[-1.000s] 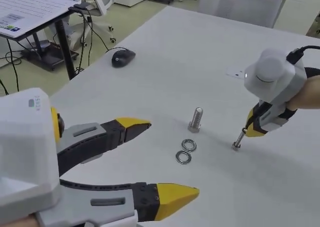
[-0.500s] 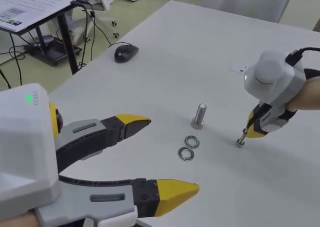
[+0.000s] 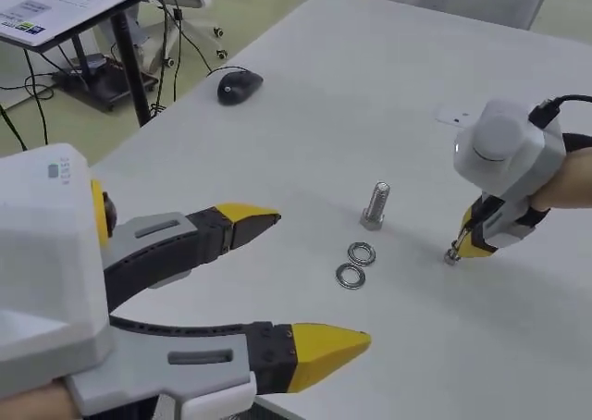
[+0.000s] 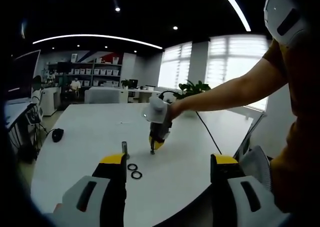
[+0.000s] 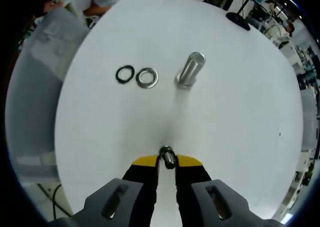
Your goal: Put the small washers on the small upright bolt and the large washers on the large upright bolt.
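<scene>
My right tongs [image 3: 456,252] were clamped on the small bolt [image 5: 167,156], which stood upright on the bench [image 3: 370,87]. My left tongs [image 3: 323,279] hung wide apart over the near edge, holding nothing. The large bolt [image 3: 376,204] stood upright, well apart from the small one, with two washers [image 5: 139,78] lying flat side by side near it.

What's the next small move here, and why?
Probably bring the open left gripper forward and down onto the nearer washer. It and the other washer lie flat beside the large bolt, on neither bolt. The right gripper is shut on the small bolt, so the left one is free.
</scene>
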A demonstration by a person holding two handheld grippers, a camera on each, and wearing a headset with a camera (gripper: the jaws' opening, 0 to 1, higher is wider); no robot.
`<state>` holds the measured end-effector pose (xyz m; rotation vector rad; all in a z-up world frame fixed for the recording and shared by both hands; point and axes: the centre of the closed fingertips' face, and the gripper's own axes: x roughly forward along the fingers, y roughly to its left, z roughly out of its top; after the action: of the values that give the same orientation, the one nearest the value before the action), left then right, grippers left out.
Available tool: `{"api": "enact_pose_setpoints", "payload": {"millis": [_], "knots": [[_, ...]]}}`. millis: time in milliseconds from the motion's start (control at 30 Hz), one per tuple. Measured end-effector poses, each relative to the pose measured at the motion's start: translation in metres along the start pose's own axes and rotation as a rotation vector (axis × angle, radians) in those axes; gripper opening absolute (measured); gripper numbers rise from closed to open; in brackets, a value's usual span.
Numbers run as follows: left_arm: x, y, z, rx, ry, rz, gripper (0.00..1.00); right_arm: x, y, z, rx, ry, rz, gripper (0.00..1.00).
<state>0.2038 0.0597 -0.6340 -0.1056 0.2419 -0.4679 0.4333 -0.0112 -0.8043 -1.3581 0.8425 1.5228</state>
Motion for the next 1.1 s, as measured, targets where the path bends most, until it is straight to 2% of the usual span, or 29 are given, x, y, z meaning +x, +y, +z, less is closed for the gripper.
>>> {"api": "enact_pose_setpoints", "payload": {"millis": [300, 600, 800, 1100], "knots": [[0.001, 0.002, -0.003, -0.010, 0.006, 0.003, 0.68, 0.008, 0.002, -0.006, -0.006, 0.010, 0.011, 0.12], [0.003, 0.003, -0.002, -0.009, 0.006, 0.002, 0.68, 0.004, 0.004, -0.006, 0.009, -0.022, 0.015, 0.15], [0.004, 0.002, 0.000, -0.002, 0.006, -0.001, 0.68, -0.003, 0.004, -0.011, 0.018, -0.026, 0.002, 0.16], [0.004, -0.003, 0.004, 0.011, -0.003, -0.012, 0.68, -0.008, 0.019, -0.019, 0.032, -0.026, 0.003, 0.16]]}}
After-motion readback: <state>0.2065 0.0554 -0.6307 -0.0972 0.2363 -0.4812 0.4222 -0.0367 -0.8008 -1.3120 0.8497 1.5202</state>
